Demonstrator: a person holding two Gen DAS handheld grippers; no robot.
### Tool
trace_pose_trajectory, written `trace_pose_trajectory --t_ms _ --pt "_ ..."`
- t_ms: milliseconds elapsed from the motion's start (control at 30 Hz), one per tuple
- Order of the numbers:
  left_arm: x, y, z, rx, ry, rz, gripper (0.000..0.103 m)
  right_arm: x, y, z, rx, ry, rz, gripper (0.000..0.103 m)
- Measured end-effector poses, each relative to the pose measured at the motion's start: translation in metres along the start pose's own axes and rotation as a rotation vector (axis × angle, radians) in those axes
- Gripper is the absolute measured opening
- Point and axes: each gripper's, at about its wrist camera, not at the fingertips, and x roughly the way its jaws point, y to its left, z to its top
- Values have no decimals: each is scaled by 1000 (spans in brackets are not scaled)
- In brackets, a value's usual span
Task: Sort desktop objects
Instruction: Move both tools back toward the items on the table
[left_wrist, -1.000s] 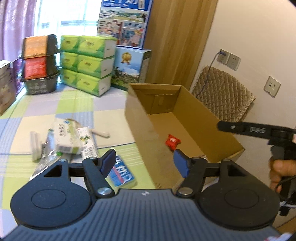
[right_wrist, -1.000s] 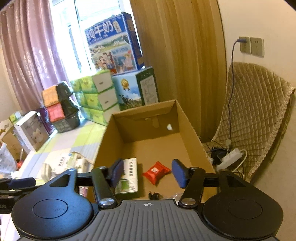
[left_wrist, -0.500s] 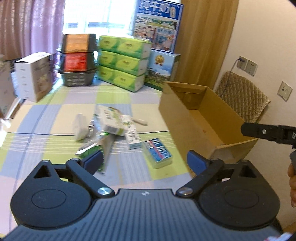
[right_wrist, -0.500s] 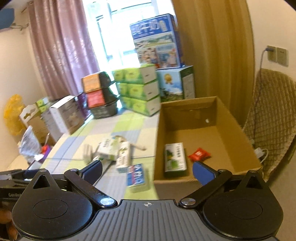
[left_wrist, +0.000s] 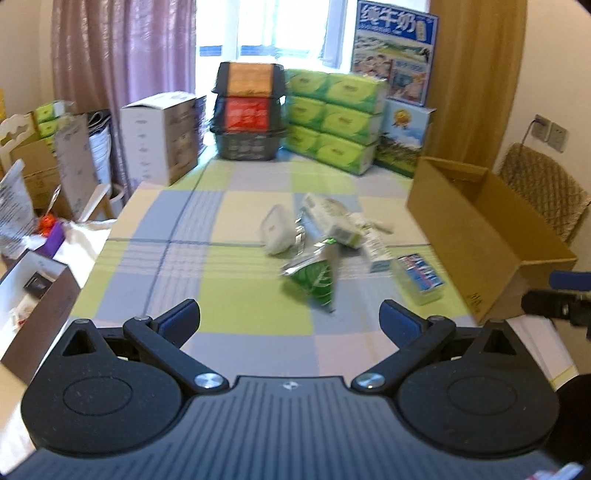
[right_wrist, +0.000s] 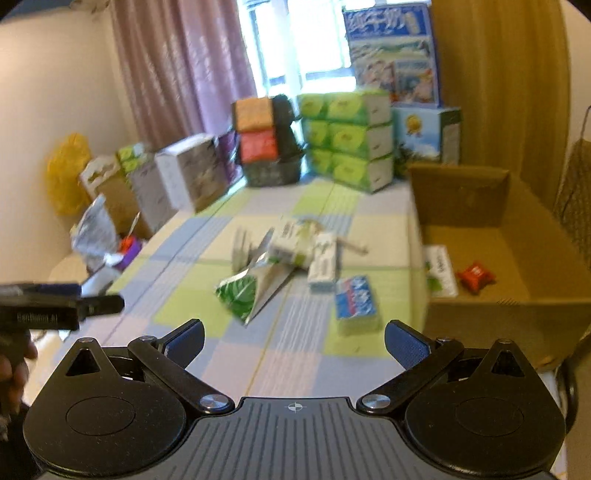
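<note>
A heap of small items lies mid-table: a green foil pouch (left_wrist: 314, 280) (right_wrist: 245, 290), a white container (left_wrist: 275, 234), a green-and-white carton (left_wrist: 332, 219) (right_wrist: 291, 242), a slim white box (right_wrist: 323, 262) and a blue packet (left_wrist: 421, 277) (right_wrist: 356, 299). At the right stands an open cardboard box (left_wrist: 480, 236) (right_wrist: 524, 310), holding a red sachet (right_wrist: 474, 275) and a white-green box (right_wrist: 439, 271). My left gripper (left_wrist: 290, 319) and my right gripper (right_wrist: 293, 339) both hang open and empty, pulled back above the near table edge.
Green tissue packs (left_wrist: 332, 118), stacked black baskets (left_wrist: 249, 114), milk cartons (left_wrist: 393, 59) and a white box (left_wrist: 160, 134) line the far table end. Clutter and cartons sit off the left edge (left_wrist: 33, 258). A quilted chair (left_wrist: 543, 192) stands behind the cardboard box.
Both grippers have drawn back from over the cardboard box and opened wider. The views now take in the whole table instead of the box interior.
</note>
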Motion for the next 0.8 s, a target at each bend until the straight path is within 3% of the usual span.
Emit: trace_pose_trajectory --t_ms 333,633,800 --pt "25 17 -7 22 32 -5 102 38 8 -20 -33 39 -37 101" --pt "76 14 -2 78 72 -58 102 79 6 -22 -77 5 -99 101" --pt "109 18 7 60 84 -73 101 112 4 -20 -157 -8 -155 101"
